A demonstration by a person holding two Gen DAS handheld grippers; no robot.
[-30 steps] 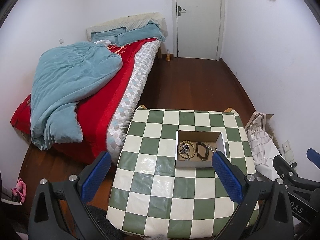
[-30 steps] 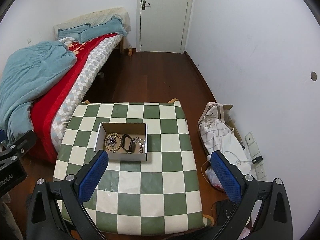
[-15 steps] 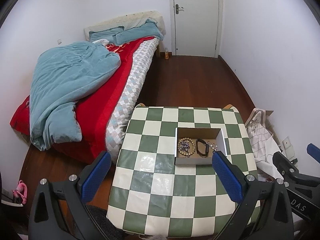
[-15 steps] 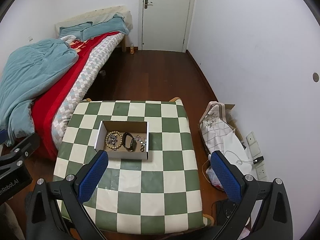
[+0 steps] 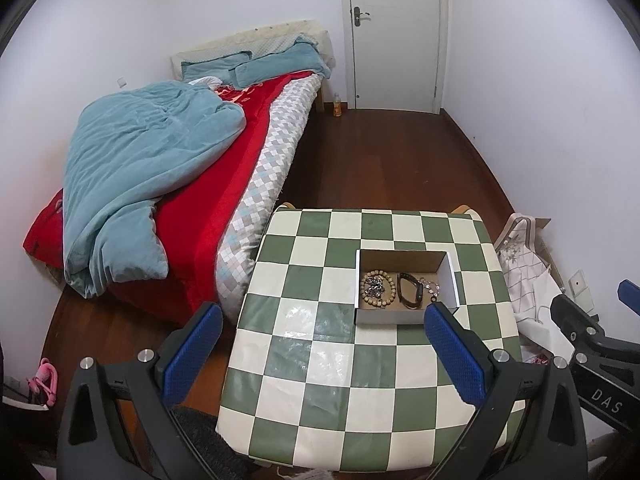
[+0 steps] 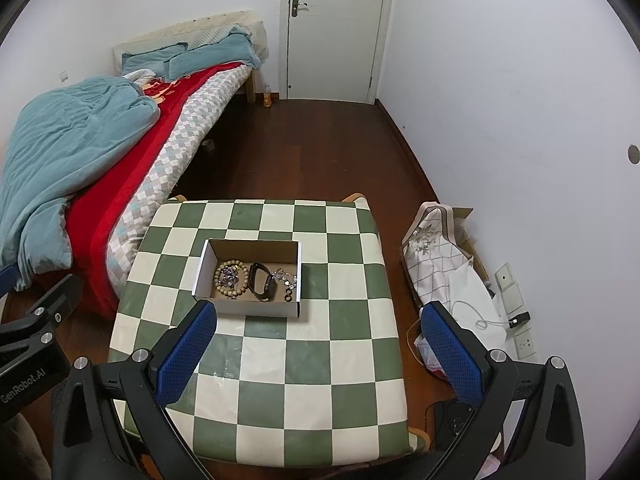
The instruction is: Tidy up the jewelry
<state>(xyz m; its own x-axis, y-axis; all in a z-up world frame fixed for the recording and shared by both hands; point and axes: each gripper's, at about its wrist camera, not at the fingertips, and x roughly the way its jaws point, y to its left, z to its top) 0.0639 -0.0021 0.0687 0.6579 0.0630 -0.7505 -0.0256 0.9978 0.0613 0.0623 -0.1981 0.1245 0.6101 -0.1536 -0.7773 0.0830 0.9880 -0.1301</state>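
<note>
A small open cardboard box (image 5: 404, 314) (image 6: 250, 307) sits on the green-and-white checkered table (image 5: 320, 360) (image 6: 320, 360). Inside lie a wooden bead bracelet (image 5: 377, 290) (image 6: 231, 278), a black band (image 5: 410, 289) (image 6: 262, 281) and a silvery chain (image 5: 431, 287) (image 6: 286, 282). My left gripper (image 5: 320, 352) is open and empty, high above the table's near side. My right gripper (image 6: 318, 354) is open and empty too, also well above the table. The right gripper's body shows in the left wrist view (image 5: 592, 336), and the left gripper's body in the right wrist view (image 6: 36, 332).
A bed (image 5: 208, 184) with a teal duvet and red cover stands left of the table. Bags and cloth (image 6: 444, 272) lie on the floor against the right wall. A white door (image 6: 336, 28) is at the far end, with bare wooden floor (image 6: 300, 152) before it.
Both grippers have drawn back and tilted slightly, so the table and box sit a little lower and farther in view. The box contents have not moved.
</note>
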